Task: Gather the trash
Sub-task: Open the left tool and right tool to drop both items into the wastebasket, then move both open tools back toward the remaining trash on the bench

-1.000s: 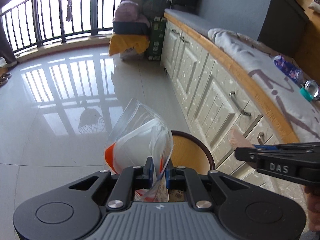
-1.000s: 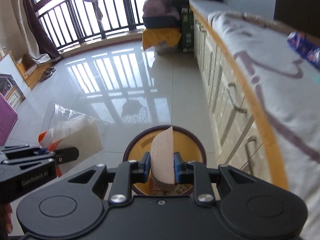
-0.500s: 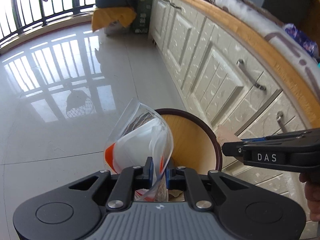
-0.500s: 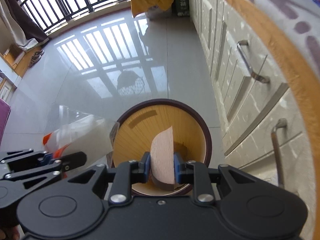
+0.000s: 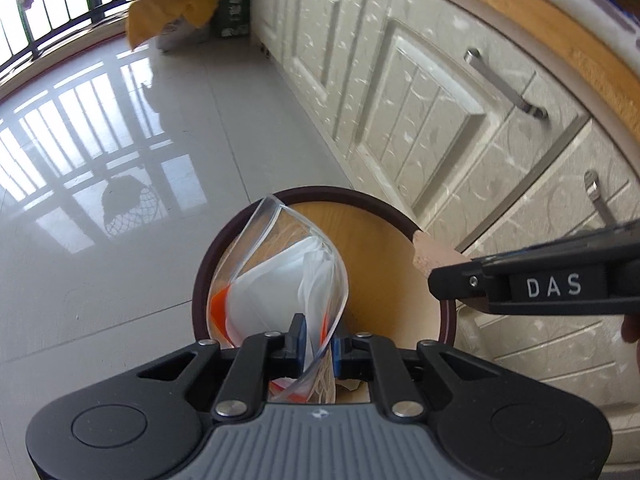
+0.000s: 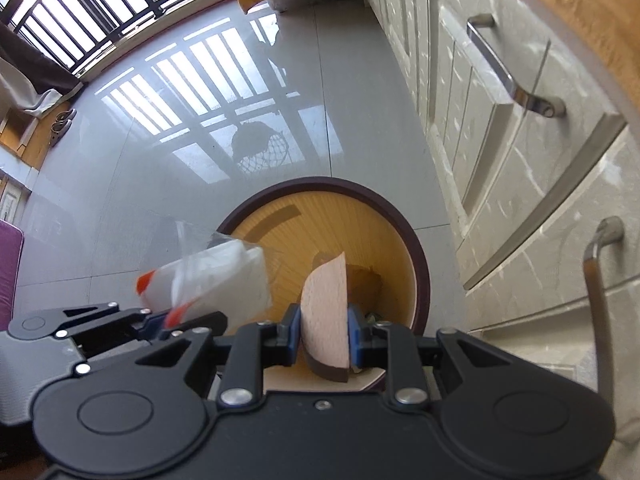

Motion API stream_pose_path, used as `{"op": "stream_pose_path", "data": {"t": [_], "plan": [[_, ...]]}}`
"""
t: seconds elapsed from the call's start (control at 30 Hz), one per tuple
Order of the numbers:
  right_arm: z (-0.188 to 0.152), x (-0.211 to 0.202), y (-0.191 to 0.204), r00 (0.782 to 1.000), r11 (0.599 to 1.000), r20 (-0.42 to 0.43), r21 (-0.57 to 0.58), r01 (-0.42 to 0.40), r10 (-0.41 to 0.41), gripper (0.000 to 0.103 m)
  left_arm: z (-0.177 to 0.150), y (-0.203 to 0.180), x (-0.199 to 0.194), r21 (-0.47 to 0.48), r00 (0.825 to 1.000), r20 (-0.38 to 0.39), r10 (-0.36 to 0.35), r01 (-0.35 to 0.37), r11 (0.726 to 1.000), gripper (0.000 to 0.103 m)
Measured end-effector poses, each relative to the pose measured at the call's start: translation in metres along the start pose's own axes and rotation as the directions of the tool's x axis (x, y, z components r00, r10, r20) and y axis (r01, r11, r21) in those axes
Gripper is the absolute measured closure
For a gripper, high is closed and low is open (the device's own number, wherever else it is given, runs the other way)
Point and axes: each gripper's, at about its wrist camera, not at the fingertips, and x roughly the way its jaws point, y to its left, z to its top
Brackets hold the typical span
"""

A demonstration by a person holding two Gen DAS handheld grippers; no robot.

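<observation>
Left wrist view: vs a sec ago the bin (image 5: 404,256) has grown and slid under the left claw (image 5: 316,346), so the drop looks near. The claw, nearly shut, pinches the clear bag (image 5: 280,276), which pokes toward 12 over the bin mouth. Right wrist view: right claw (image 6: 323,336), shut on the brown pad (image 6: 325,316), is tipped steeply down w/ the pad over the bin's 6 o'clock rim; cabinets (image 6: 500,128) at 2.

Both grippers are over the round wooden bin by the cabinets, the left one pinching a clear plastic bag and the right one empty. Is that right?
Not quite: the right gripper is not empty. The right wrist view shows it shut on a pinkish pad. The rest holds: the left gripper pinches the clear plastic bag over the bin by the cabinets.
</observation>
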Motion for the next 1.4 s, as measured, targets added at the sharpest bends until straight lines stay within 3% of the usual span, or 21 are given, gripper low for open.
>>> {"op": "stream_pose_path", "data": {"t": [0.2,0.33,0.57,0.73,0.83,0.9,1.03,1.1,1.4], "plan": [[0.005,0.007,-0.001,1.0,1.0,-0.012,-0.002,-0.018,0.018,0.078,0.004,-0.002,0.019,0.071,1.0,-0.008,0.0,0.001,0.997,0.087],[0.008,0.011,-0.004,1.0,1.0,-0.013,0.002,-0.028,0.028,0.078,0.006,-0.001,0.028,0.067,1.0,-0.024,0.005,-0.004,0.998,0.061],[0.01,0.019,-0.008,0.998,0.999,-0.035,0.008,-0.044,0.044,0.078,0.002,0.001,0.035,0.067,0.998,-0.068,0.011,-0.007,0.998,0.051],[0.01,0.025,-0.005,0.996,0.998,-0.064,-0.013,-0.063,0.062,0.075,0.001,0.003,0.034,0.065,0.995,-0.099,0.003,0.004,0.998,0.025],[0.011,0.024,-0.006,0.996,0.998,-0.062,-0.016,-0.06,0.058,0.07,-0.001,0.004,0.03,0.067,0.994,-0.113,-0.003,0.01,0.998,0.02],[0.011,0.024,-0.006,0.997,0.998,-0.058,-0.015,-0.059,0.058,0.06,-0.003,0.005,0.027,0.069,0.993,-0.121,-0.001,0.009,0.998,0.016],[0.01,0.023,-0.004,0.997,0.998,-0.066,-0.054,-0.034,0.031,0.049,-0.008,0.007,0.02,0.05,0.992,-0.124,-0.004,0.01,0.999,0.008],[0.009,0.023,-0.001,0.997,0.997,-0.075,-0.079,-0.024,0.018,0.037,-0.011,0.007,0.018,0.04,0.991,-0.132,-0.005,0.01,0.999,0.005],[0.003,0.013,0.005,0.995,0.987,-0.093,-0.162,0.005,-0.02,0.005,-0.017,0.014,-0.001,-0.017,0.987,-0.157,0.044,-0.047,0.999,0.0]]}}
